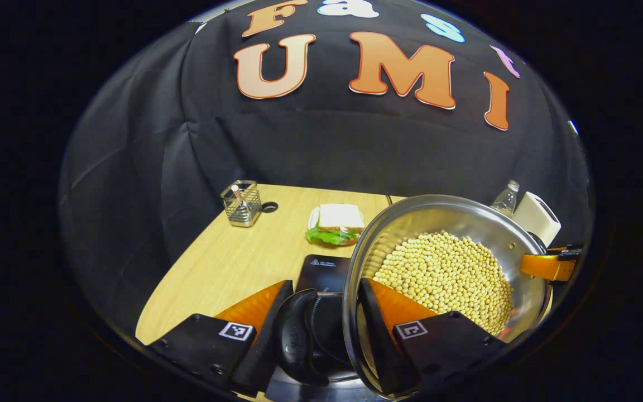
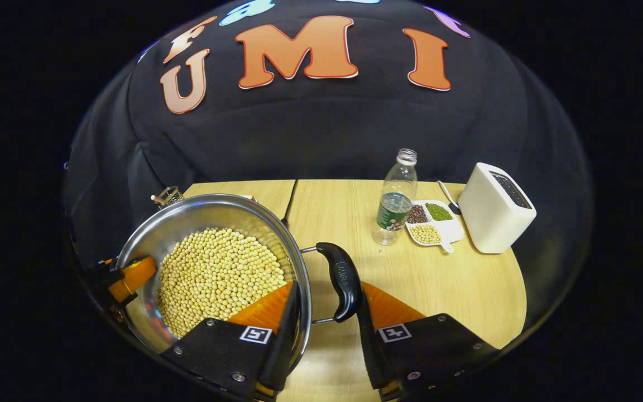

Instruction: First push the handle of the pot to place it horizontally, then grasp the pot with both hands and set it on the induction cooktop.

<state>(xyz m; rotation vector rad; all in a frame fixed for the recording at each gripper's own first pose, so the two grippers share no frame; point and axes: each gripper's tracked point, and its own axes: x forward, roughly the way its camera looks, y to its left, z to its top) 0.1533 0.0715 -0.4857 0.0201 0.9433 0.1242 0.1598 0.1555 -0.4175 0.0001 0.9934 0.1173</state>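
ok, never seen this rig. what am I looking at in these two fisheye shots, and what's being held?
There is no robot arm. A person holds a two-finger gripper in each hand, and a camera on each looks along its fingers.

Left gripper view: the left gripper clamps the black handle and rim of a steel pot full of soybeans. Beyond it are the induction cooktop, a sandwich and a wire basket on the wooden table.

Right gripper view: the right gripper clamps the opposite handle. Behind it stand a bottle, a dish of beans and a white toaster.
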